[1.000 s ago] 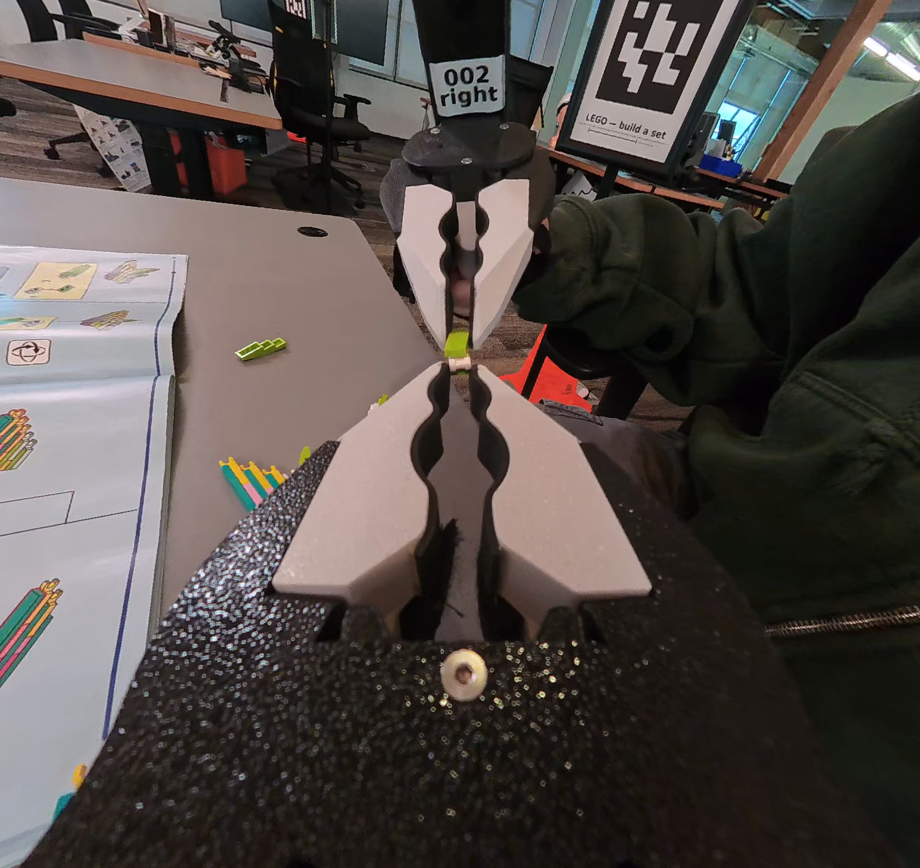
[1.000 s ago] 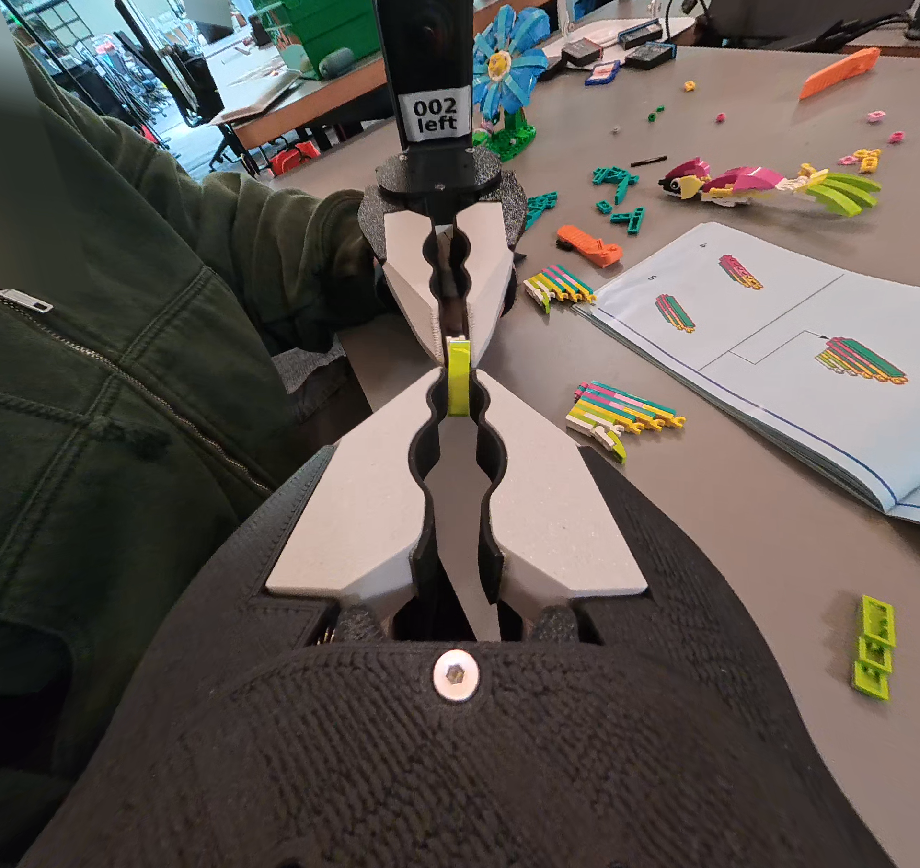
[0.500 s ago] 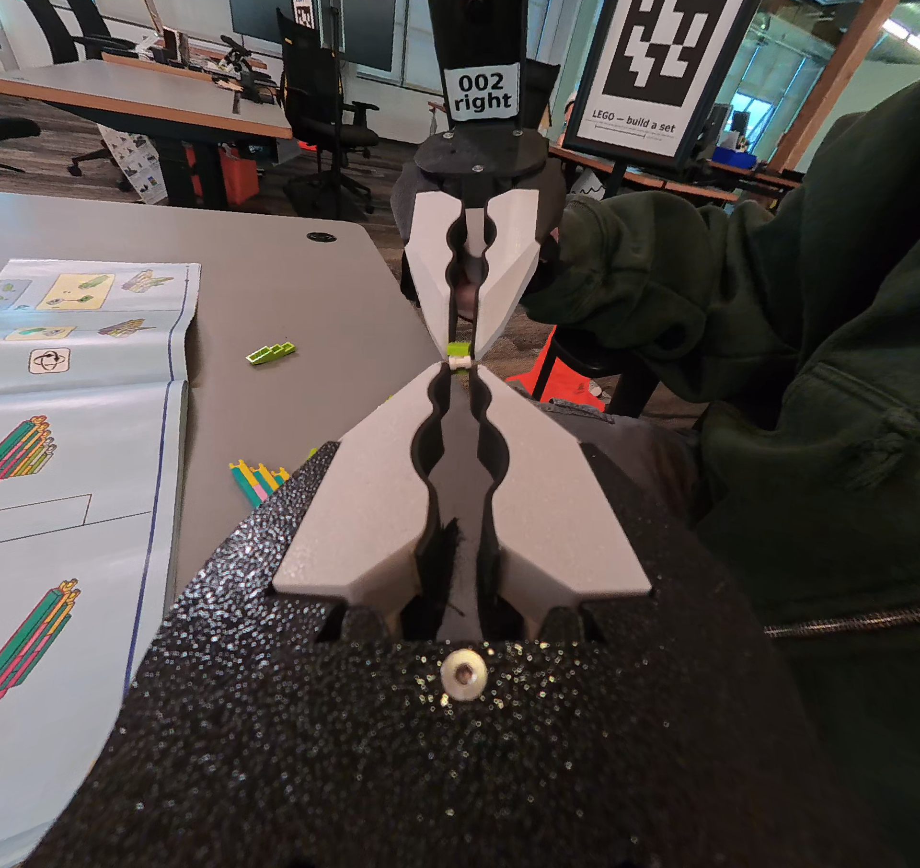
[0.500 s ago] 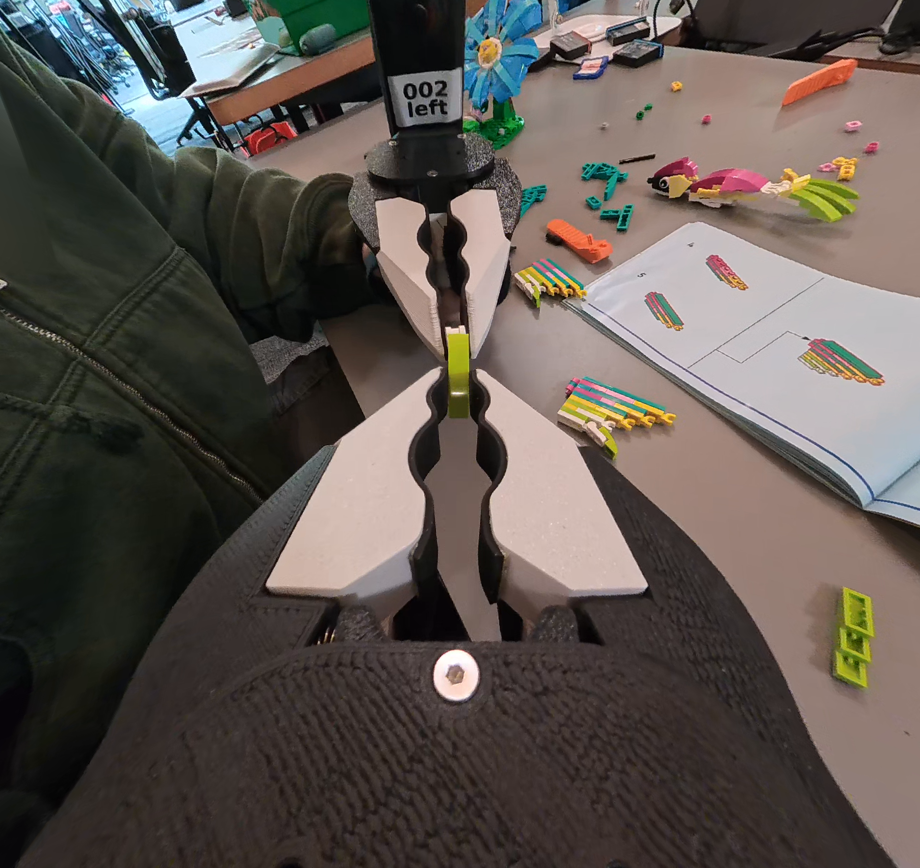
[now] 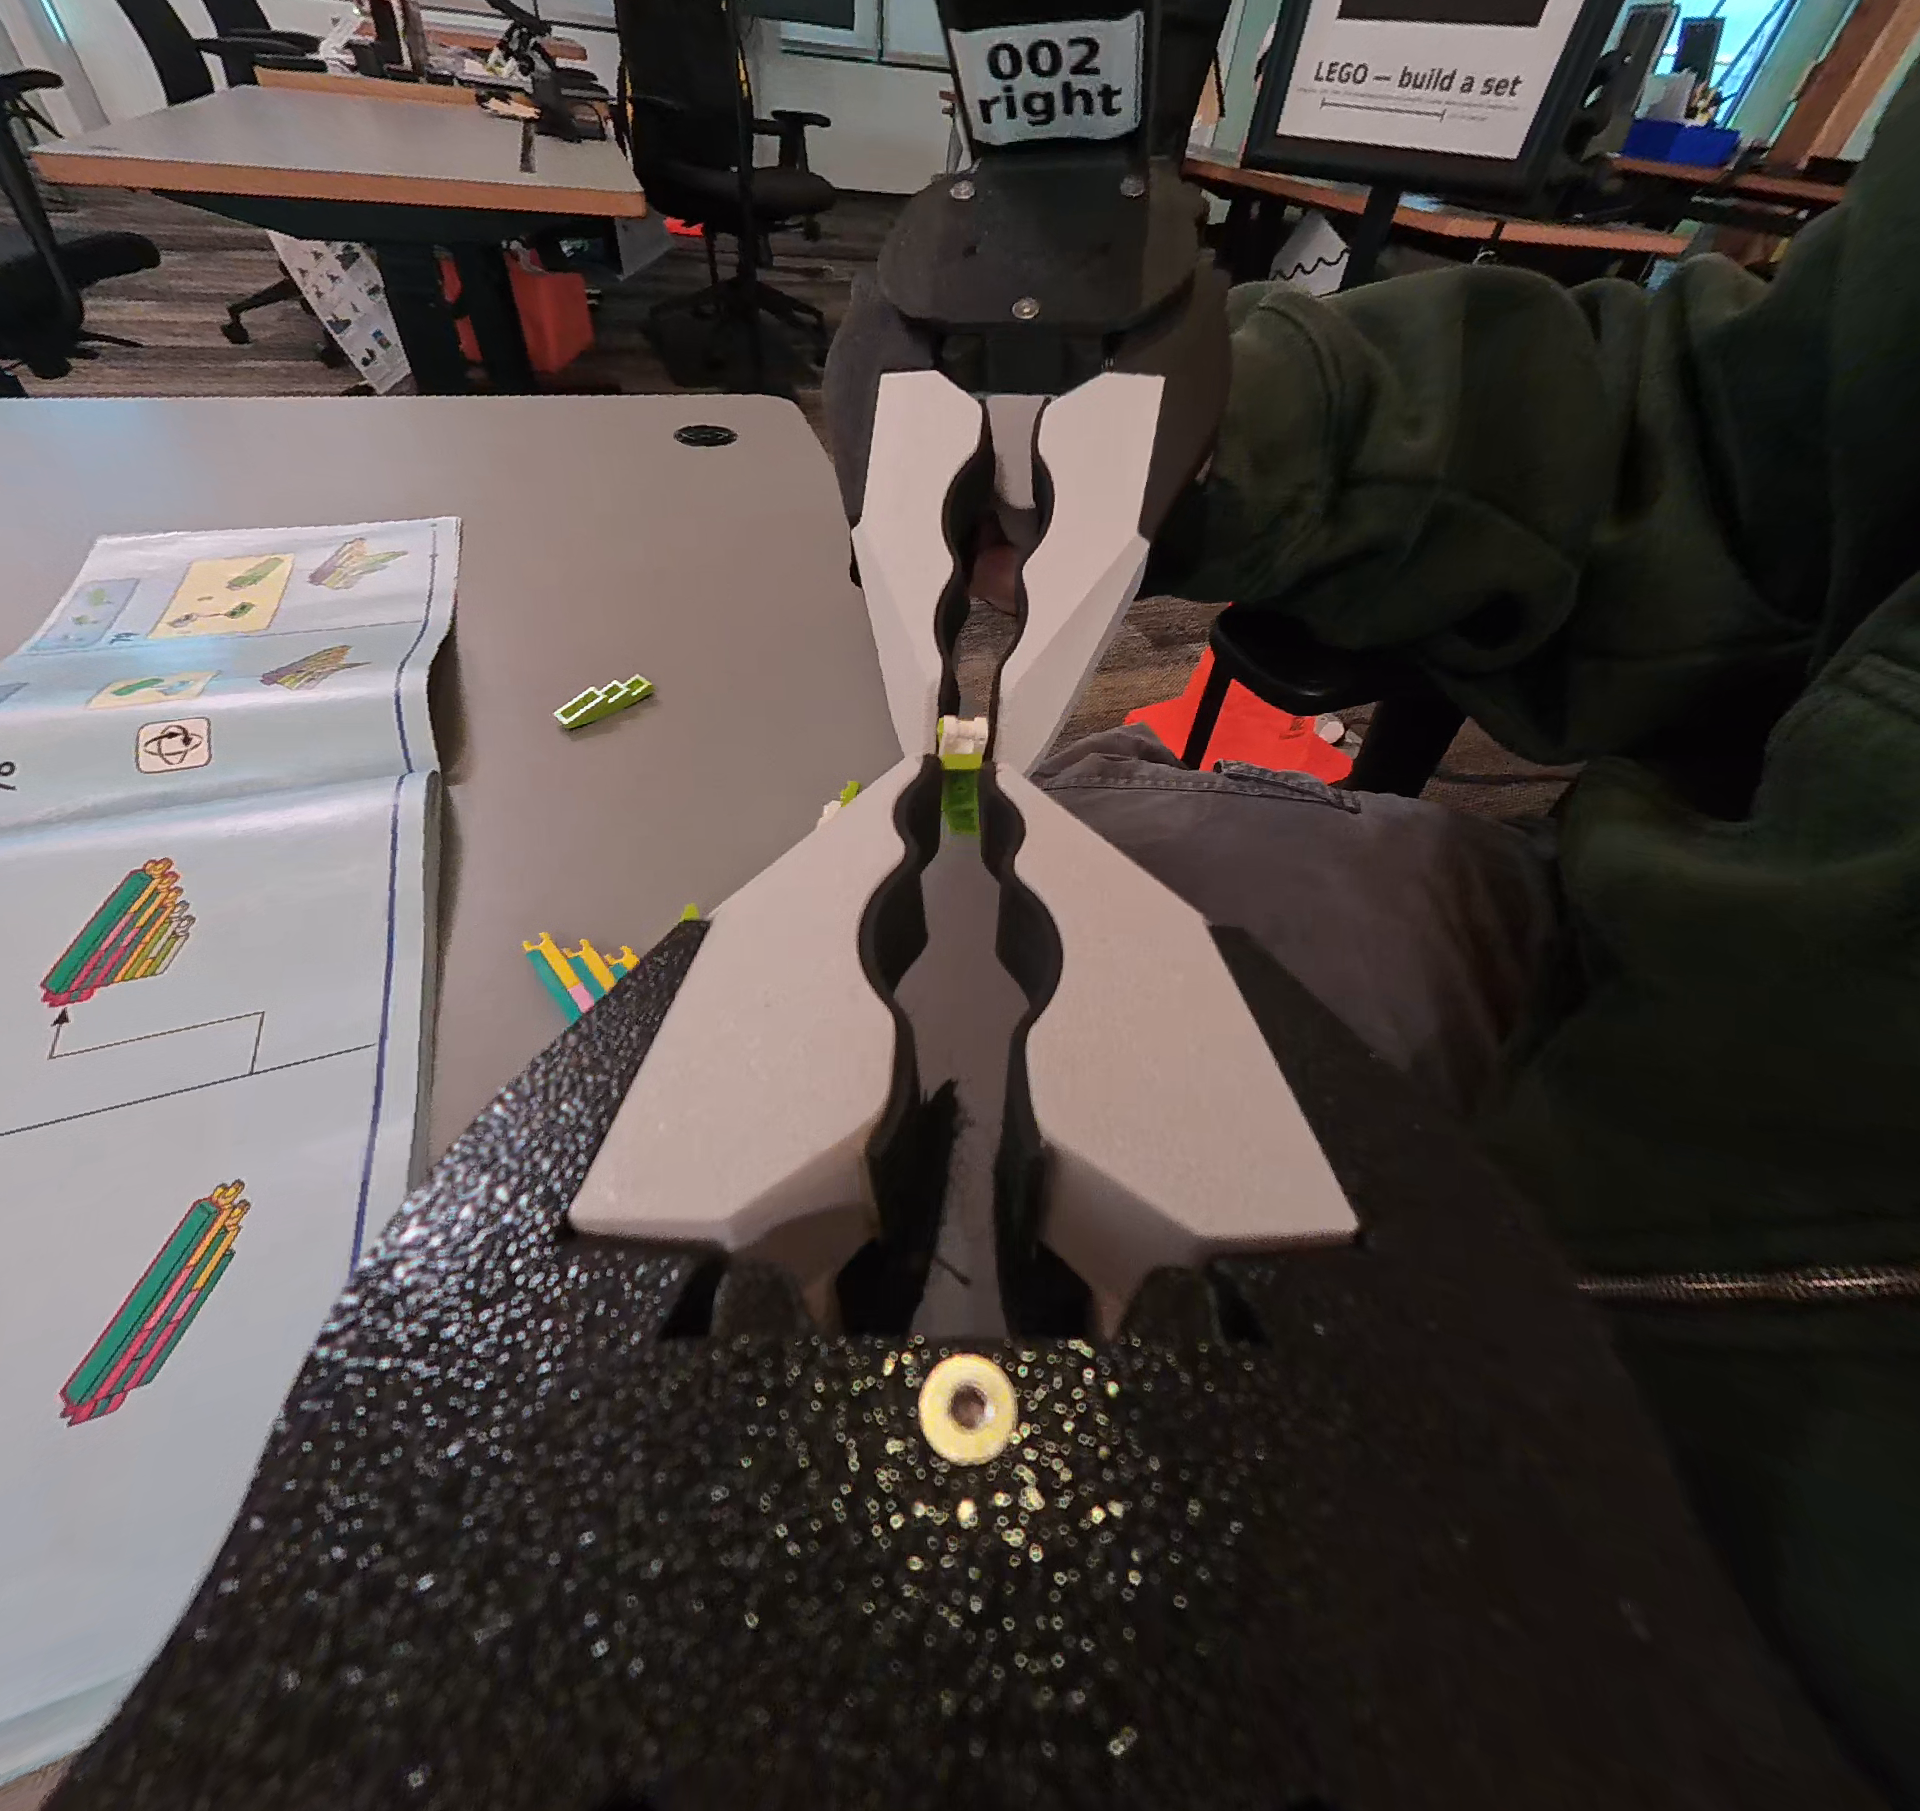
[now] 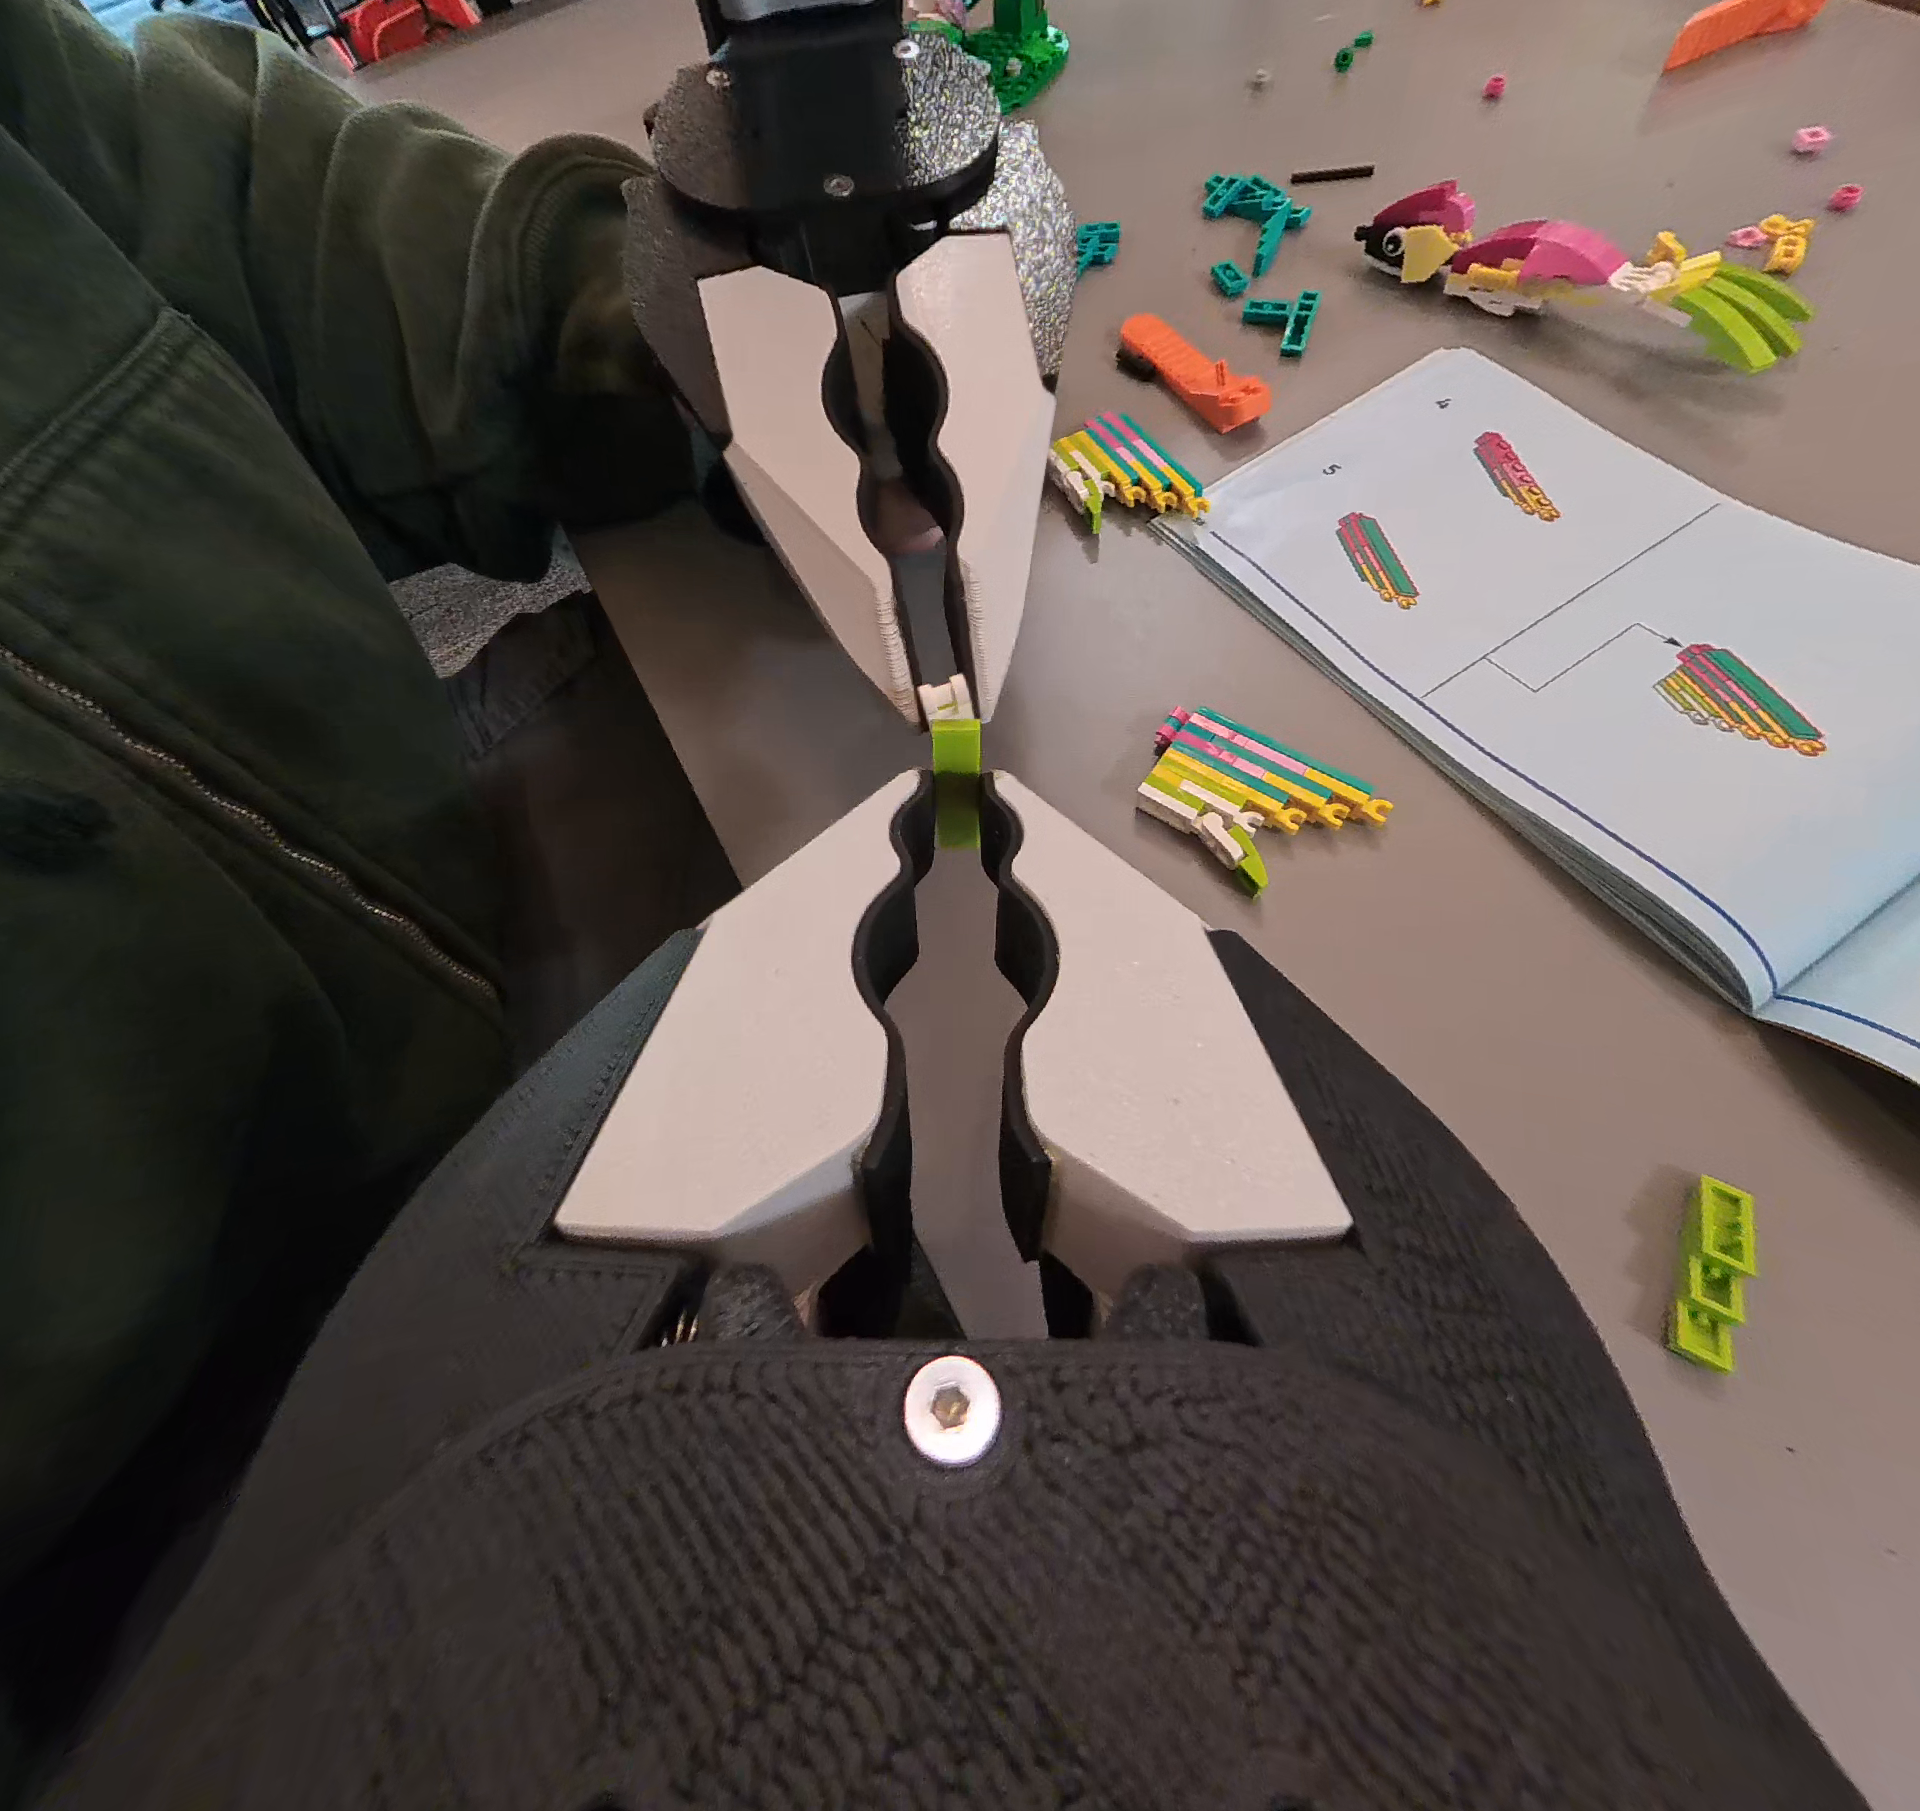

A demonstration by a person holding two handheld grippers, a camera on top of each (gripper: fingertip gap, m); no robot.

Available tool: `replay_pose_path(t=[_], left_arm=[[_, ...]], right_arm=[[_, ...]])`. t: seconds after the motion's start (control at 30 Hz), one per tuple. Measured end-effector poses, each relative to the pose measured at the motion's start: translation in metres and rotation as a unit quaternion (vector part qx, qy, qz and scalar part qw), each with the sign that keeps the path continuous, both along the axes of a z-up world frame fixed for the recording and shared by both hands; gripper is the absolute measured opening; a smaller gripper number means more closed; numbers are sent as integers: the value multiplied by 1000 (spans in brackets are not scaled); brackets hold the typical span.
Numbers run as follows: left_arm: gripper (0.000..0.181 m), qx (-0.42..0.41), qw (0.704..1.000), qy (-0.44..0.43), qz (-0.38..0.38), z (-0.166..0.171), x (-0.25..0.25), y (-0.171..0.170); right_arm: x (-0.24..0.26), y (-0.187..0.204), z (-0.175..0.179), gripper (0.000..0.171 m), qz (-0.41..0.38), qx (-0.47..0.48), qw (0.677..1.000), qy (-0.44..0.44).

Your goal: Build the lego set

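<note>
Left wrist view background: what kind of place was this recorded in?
Probably an open office or lab workspace. Behind the grey table stand black office chairs, another long desk and a marker sign on a stand. An instruction booklet lies open on the table.

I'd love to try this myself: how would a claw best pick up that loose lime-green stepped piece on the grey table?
Come straight down from above and pinch the lime-green stepped piece across its narrow width, near the middle. It lies flat on the table, long and thin, with bare surface along both long sides for the claw to close on.
</note>
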State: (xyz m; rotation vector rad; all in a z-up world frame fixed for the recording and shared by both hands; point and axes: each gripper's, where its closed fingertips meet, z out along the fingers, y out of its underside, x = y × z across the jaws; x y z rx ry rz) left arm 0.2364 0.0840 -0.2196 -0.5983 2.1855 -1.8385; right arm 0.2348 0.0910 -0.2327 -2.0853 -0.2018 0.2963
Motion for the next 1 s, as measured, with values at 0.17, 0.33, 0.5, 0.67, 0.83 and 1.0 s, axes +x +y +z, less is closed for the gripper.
replay_pose_path(t=[0.17,0.33,0.5,0.67,0.83,1.0], left_arm=[[5,-1,1000,2,3,0,1,1],[5,-13,1000,-11,-21,4,-5,-2],[5,-14,999,-34,-38,9,-11,-3],[5,-14,999,-31,-19,8,-6,0],[6,-10,1000,-24,-15,5,-4,1],[6,-4,1000,-22,-20,3,-5,-1]], right_arm=[[1,1,0,7,-5,4,1000,-4],[-5,-2,4,7,19,1,1000,-2],[-10,-2,9,7,42,-3,998,-45],[-5,1,7,7,19,11,999,-39],[-4,2,4,7,12,7,999,-43],[-7,2,7,7,17,13,999,-42]])
